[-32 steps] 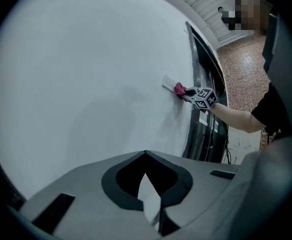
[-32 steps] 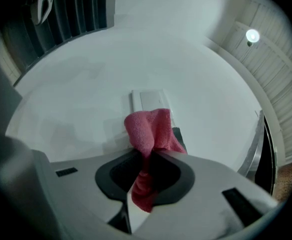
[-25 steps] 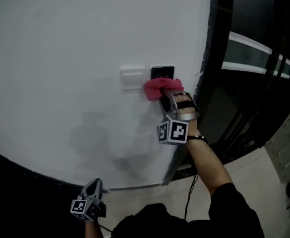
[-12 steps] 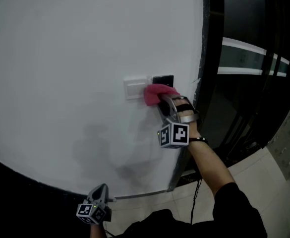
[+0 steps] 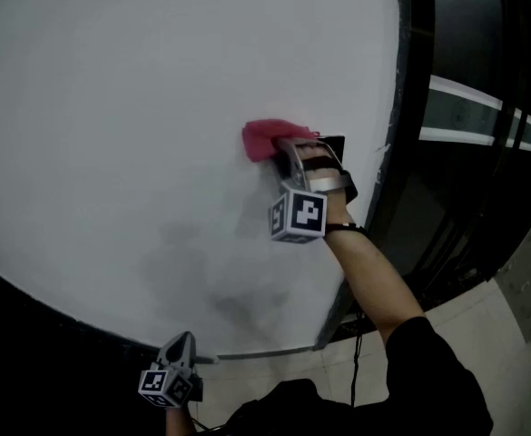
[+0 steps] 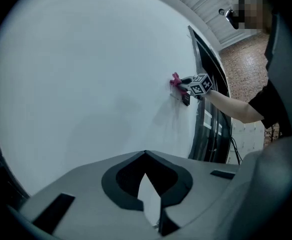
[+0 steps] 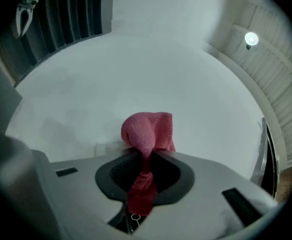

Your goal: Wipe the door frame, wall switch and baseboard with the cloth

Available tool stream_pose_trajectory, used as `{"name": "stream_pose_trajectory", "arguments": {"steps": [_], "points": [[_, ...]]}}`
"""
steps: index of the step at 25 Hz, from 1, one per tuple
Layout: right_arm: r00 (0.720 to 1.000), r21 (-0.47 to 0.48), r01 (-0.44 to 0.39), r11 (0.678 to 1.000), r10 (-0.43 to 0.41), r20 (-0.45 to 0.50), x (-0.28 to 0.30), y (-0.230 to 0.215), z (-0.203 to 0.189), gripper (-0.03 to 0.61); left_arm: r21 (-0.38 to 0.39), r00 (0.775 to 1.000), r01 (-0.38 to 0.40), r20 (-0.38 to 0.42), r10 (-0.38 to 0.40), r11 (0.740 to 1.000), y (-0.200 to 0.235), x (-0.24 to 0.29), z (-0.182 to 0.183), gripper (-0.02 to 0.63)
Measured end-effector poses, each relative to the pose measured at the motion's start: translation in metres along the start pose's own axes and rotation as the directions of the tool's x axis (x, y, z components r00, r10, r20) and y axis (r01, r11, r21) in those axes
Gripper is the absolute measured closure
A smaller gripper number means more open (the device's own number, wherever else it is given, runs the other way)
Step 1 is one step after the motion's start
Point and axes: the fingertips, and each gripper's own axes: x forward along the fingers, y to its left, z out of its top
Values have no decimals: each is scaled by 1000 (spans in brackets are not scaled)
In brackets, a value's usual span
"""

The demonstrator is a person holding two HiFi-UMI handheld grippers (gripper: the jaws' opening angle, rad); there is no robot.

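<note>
Against the white wall [image 5: 111, 107], my right claw [image 5: 283, 149] grips the pink cloth [image 5: 267, 138] and presses it over the wall switch [image 7: 106, 147]. My left claw [image 5: 181, 343] hangs low, all but closed and empty. Pushing too hard could trip the switch or drag the pinched tail free. Half a second ago the cloth sat further right, beside the black panel [image 5: 335, 143].

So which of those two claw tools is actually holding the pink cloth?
The right gripper, raised against the white wall, is shut on the pink cloth. The left gripper hangs low, shut with nothing between its jaws.
</note>
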Motion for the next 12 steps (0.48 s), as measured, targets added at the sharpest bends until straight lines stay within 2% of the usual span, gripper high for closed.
{"name": "stream_pose_trajectory", "arguments": {"steps": [5, 12], "points": [[1000, -1, 1, 1000, -1, -6, -6, 23, 1, 518, 0, 998, -54, -26, 54, 999, 16, -18, -8, 614], [1000, -36, -8, 999, 8, -6, -8, 41, 3, 520, -14, 999, -51, -17, 51, 999, 14, -15, -9, 614]]}}
